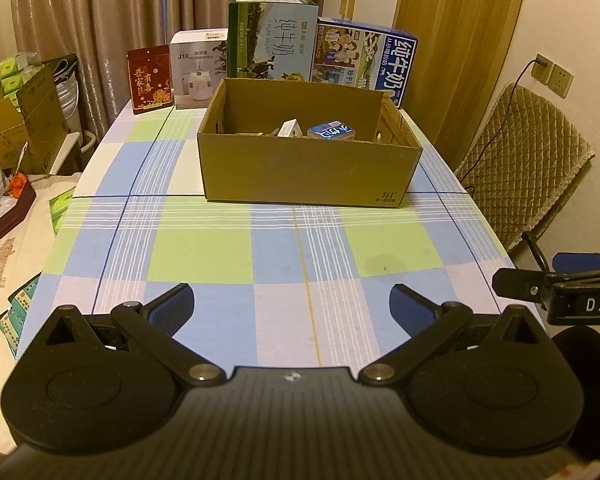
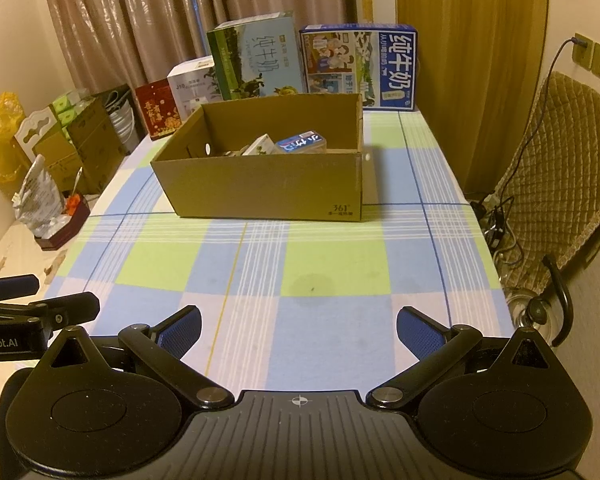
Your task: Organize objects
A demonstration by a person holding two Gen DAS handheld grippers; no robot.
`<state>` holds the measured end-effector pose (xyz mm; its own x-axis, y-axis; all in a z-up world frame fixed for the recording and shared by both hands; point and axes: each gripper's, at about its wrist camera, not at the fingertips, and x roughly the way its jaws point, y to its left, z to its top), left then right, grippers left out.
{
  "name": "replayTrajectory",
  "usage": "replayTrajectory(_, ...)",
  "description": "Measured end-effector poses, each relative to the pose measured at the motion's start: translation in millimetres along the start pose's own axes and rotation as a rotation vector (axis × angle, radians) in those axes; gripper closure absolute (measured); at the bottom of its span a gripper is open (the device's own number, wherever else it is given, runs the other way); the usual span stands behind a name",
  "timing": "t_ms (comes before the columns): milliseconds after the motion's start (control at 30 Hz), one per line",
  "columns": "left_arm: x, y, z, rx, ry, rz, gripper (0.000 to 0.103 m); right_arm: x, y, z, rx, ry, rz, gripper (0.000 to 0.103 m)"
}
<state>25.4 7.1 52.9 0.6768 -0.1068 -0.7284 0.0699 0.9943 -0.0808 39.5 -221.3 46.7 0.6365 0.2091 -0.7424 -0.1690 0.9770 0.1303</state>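
An open cardboard box [image 1: 300, 172] [image 2: 268, 188] stands mid-table on the checked cloth. Inside it lie a blue milk carton [image 1: 332, 132] [image 2: 300, 144] and a white carton [image 1: 290, 128] [image 2: 260, 146], with other items mostly hidden by the wall. My left gripper [image 1: 292, 300] hovers open over the near end of the table, nothing between its fingers. My right gripper [image 2: 298, 326] is open too, at the near edge and empty. Each gripper shows at the side of the other's view: the right gripper [image 1: 560, 280] and the left gripper [image 2: 32, 300].
Behind the box stand a green milk case [image 1: 270, 38] [image 2: 256, 58], a blue milk case [image 1: 366, 60] [image 2: 360, 66], a white humidifier box [image 1: 198, 68] and a red card [image 1: 150, 78]. A padded chair [image 1: 524, 160] [image 2: 556, 184] is at the right. Cartons and clutter [image 1: 20, 120] lie left.
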Motion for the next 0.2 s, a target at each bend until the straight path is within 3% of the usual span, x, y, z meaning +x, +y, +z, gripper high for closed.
replayTrajectory(200,-1.8,-1.1,-0.6,0.008,-0.016,-0.010,0.001,-1.2,1.0,-0.6,0.000,-0.001,0.000,0.002)
